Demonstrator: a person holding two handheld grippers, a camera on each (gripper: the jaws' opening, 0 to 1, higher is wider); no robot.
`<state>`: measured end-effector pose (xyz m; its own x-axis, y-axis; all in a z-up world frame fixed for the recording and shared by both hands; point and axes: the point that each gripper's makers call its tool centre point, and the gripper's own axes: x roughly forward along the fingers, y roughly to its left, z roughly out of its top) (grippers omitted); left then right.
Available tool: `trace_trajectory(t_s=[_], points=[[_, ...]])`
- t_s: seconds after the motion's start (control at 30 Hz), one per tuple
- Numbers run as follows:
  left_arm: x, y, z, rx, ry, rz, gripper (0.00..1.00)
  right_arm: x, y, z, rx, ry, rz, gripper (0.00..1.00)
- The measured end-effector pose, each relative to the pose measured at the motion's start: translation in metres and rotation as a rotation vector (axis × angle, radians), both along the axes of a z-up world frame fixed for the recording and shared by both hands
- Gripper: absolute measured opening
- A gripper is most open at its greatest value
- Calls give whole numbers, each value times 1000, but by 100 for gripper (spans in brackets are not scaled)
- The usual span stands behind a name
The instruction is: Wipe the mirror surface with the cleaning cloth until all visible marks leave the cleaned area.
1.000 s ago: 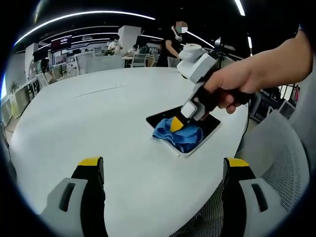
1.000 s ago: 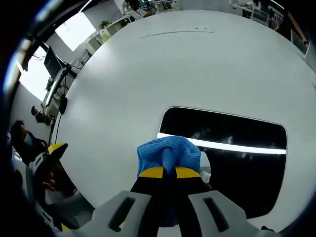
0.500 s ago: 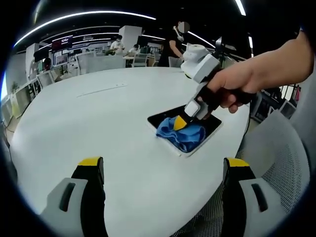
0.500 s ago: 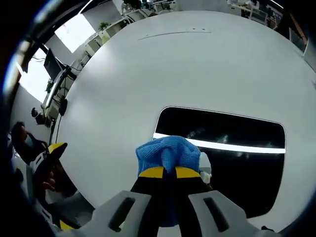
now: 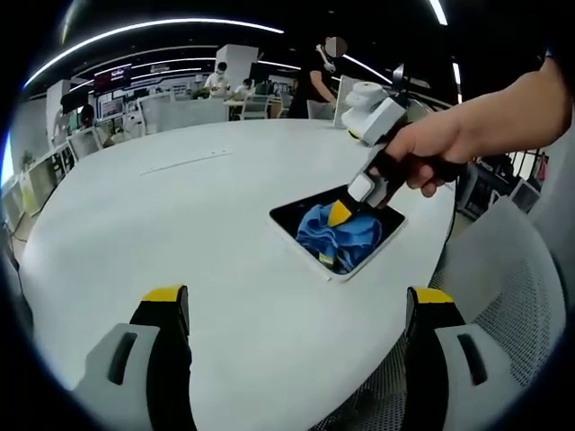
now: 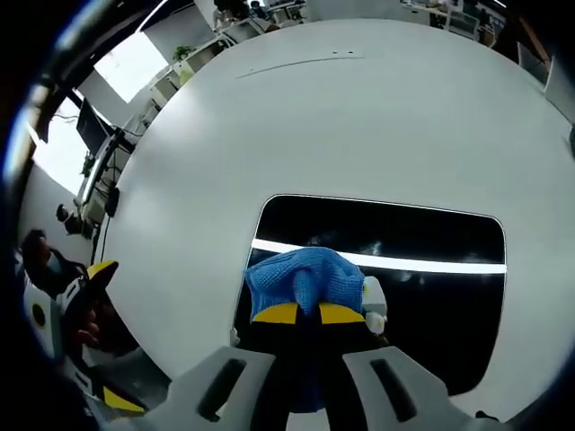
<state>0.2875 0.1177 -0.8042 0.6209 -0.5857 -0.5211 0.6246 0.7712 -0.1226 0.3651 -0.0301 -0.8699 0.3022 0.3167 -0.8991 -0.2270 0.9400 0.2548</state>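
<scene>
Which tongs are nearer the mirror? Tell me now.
Right. The right tongs press the blue cloth onto the mirror; the left tongs hang open over the white table, apart from it.

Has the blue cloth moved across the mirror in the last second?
Yes. In the left gripper view the blue cloth has slid from the mirror's near-left edge toward its middle, farther onto the glass.

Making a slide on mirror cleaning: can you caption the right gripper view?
Right gripper shut on the blue cloth, pressing it onto the dark mirror lying on the white table.
</scene>
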Motion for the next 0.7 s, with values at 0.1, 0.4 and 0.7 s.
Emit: trace_trajectory(t_s=[0.1,0.4,0.7], points=[[0,0,-1,4,3,0,99,1,-4,0,-4,-2,-2,1],[0,2,-2,9,6,3,99,2,-18,0,-8,-6,-6,1],[0,3,-2,12,6,8,99,3,-34,1,-7,-9,-26,1]])
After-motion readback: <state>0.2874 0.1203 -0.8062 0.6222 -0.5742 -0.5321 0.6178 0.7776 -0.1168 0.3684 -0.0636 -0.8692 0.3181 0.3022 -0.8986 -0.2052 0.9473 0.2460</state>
